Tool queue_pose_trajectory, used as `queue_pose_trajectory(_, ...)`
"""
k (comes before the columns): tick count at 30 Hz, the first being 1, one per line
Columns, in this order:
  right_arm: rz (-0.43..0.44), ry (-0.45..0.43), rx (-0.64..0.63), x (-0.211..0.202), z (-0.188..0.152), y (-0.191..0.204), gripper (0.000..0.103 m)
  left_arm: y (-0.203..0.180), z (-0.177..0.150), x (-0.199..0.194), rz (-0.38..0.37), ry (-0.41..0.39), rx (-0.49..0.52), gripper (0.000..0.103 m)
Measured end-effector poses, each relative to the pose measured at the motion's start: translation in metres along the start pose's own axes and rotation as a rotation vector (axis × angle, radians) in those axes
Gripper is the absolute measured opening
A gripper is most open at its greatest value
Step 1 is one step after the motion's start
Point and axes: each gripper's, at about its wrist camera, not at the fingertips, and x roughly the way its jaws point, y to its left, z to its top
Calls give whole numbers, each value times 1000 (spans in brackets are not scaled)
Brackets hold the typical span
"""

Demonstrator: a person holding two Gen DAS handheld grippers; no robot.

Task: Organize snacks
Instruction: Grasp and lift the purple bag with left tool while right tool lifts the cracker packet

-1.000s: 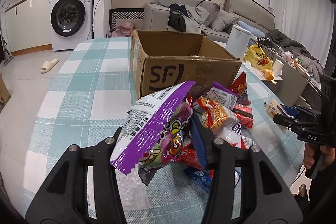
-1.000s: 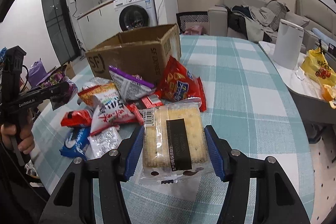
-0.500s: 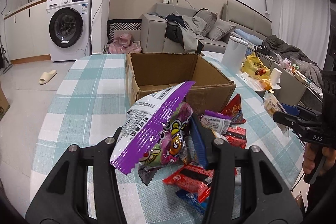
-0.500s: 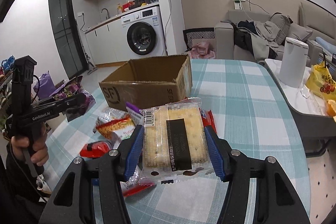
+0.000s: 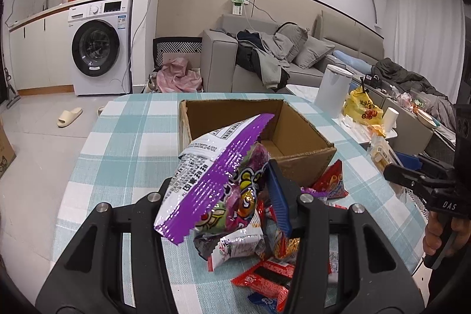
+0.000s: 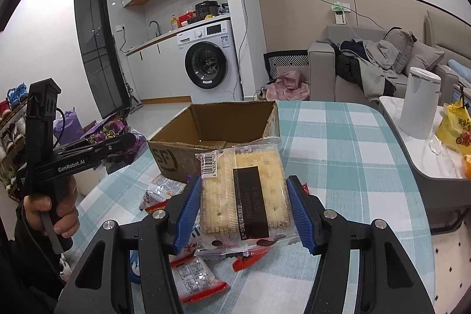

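While both claws grip packets, box [image 5: 294, 134] rim near, interior open.

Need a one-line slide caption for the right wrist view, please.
Right hand-held gripper clamps a clear cracker pack above loose snacks, short of the open cardboard box on the checked table.

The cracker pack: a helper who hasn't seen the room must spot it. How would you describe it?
Start at the open cardboard box on the teal checked table. In front of it, the right gripper holds the cracker pack between blue pads. Unlike the colourful snack bags nearby, it is clear, showing pale square crackers and a black label.
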Motion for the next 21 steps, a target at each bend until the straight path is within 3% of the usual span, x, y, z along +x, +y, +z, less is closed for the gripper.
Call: queue_pose_trajectory(21,54,-52,7,28,41,8,59,5,29,22,19,-3,-1,45)
